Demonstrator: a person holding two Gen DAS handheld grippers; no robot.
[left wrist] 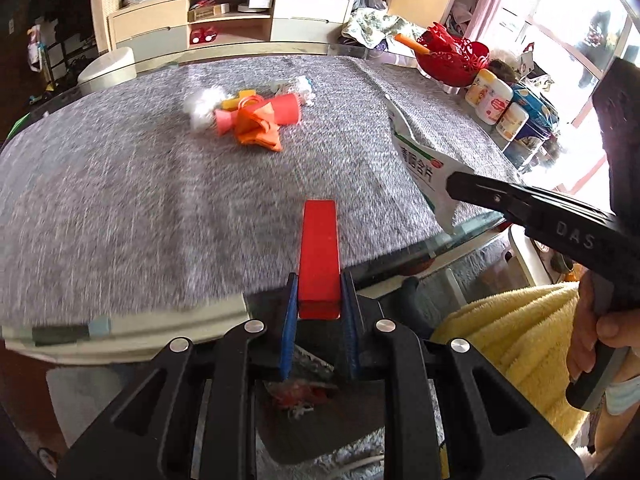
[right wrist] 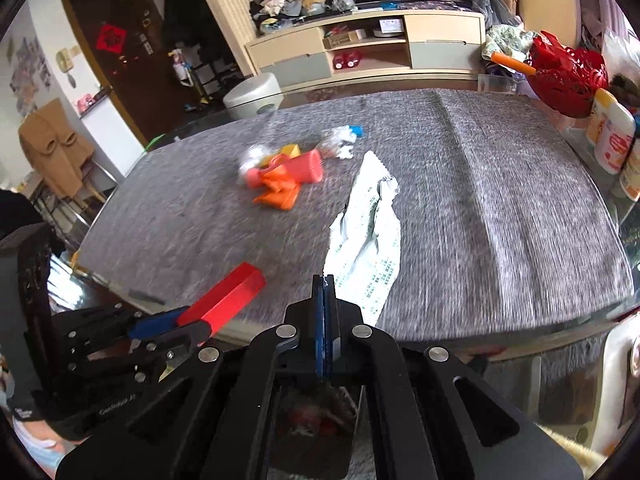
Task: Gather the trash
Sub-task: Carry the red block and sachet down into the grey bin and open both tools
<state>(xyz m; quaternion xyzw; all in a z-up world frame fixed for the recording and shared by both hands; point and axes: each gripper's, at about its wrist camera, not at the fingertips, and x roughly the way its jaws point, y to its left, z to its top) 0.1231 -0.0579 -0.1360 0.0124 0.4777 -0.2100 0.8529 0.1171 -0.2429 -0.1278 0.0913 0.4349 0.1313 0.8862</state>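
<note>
My left gripper [left wrist: 319,300] is shut on a red rectangular block [left wrist: 319,248], held near the front edge of the grey-clothed table [left wrist: 120,208]; the block also shows in the right wrist view [right wrist: 226,298]. My right gripper [right wrist: 325,300] is shut on a white printed wrapper [right wrist: 366,236], which also shows in the left wrist view [left wrist: 420,160]. A pile of trash lies mid-table: orange crumpled paper [left wrist: 258,126], a pink-red tube [left wrist: 286,109], white tissue [left wrist: 202,106].
A red lattice basket [left wrist: 452,56] and several bottles [left wrist: 494,102] stand at the table's right edge. A dark bin with scraps inside [left wrist: 304,396] sits below the table's front edge. A yellow towel [left wrist: 508,336] lies at right. A cabinet [left wrist: 232,20] stands behind.
</note>
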